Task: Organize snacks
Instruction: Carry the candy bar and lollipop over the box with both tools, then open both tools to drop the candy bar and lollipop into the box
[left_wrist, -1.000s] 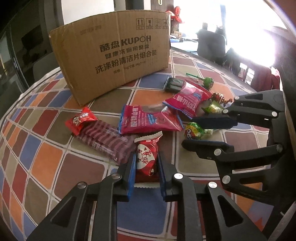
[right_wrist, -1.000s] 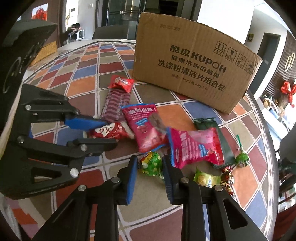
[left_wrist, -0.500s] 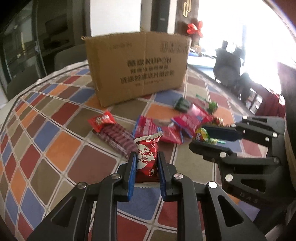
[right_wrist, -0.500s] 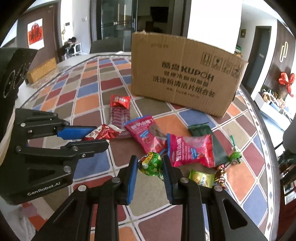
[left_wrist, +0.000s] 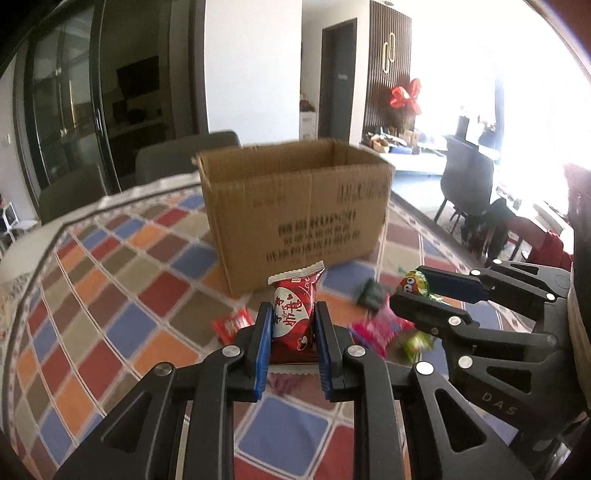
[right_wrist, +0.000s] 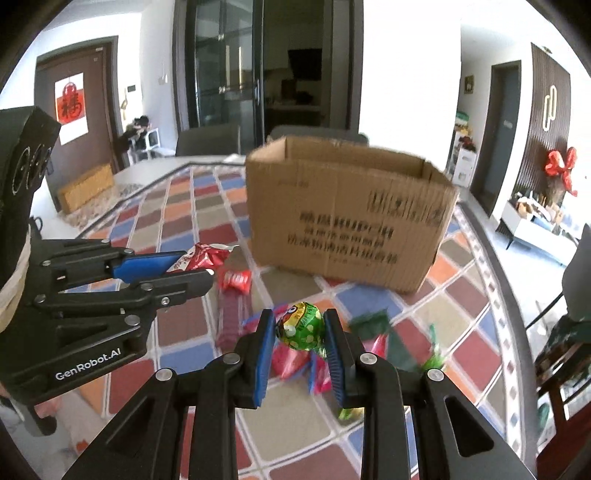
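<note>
A: Cardboard box (left_wrist: 295, 206), top open, stands at the far side of the checked table (left_wrist: 110, 295), straight ahead of both tongs.

B: Loads?

A: Left gripper (left_wrist: 293, 343) clamps a red packet (left_wrist: 294, 314), long axis upright. Right gripper (right_wrist: 299, 339) clamps a green candy (right_wrist: 301, 325). Neither looks nearer.

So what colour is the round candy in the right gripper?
Green candy with red and yellow print, clearest in the right wrist view.
</note>
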